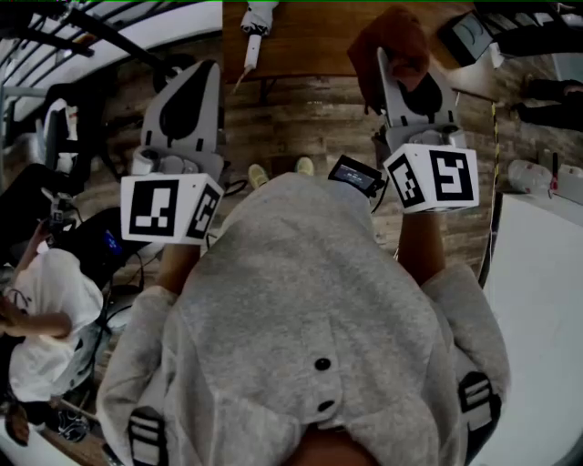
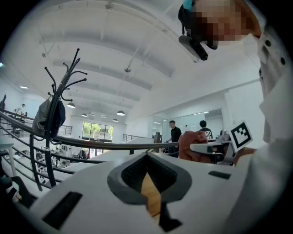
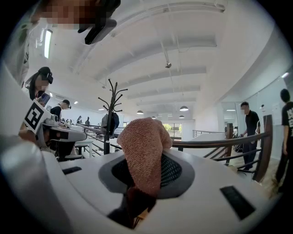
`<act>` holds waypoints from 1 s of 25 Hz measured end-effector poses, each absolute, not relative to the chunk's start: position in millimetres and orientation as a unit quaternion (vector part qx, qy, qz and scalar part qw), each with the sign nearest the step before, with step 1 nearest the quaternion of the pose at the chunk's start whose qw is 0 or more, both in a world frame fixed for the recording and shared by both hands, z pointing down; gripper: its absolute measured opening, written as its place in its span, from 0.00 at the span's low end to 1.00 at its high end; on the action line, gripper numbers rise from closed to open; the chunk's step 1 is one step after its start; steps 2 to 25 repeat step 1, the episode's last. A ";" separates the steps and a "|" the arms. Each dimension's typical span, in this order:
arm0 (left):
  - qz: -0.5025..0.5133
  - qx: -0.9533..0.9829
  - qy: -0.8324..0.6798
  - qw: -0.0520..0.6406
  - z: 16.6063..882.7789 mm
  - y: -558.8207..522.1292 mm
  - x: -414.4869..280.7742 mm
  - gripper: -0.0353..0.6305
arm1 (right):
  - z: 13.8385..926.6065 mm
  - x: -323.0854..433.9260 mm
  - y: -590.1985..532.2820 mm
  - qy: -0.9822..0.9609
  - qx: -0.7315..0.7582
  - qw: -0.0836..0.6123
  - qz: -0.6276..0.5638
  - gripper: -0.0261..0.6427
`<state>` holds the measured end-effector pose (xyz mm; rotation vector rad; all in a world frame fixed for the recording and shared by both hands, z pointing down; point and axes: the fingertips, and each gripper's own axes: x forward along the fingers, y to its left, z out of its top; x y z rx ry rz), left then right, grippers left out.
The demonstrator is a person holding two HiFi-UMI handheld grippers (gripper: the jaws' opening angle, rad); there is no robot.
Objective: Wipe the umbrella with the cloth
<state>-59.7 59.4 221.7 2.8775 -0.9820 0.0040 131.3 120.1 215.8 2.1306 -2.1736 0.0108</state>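
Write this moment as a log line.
left gripper: shut, empty | right gripper: shut on pinkish-brown terry cloth | white umbrella: on wooden table

Head view steeply down; cloth (image 1: 402, 43) shared

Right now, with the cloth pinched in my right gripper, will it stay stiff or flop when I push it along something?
Likely floppy: the cloth bunches and slumps over past the right gripper instead of holding a flat shape. Its nubby, towel-like weave suggests it is light and drags rather than slips. Pushed, it would probably crumple.
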 end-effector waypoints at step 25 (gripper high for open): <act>0.001 0.945 -0.323 0.051 221.3 58.9 -61.7 0.08 | 215.5 128.8 119.3 -0.714 0.699 0.048 0.003 0.20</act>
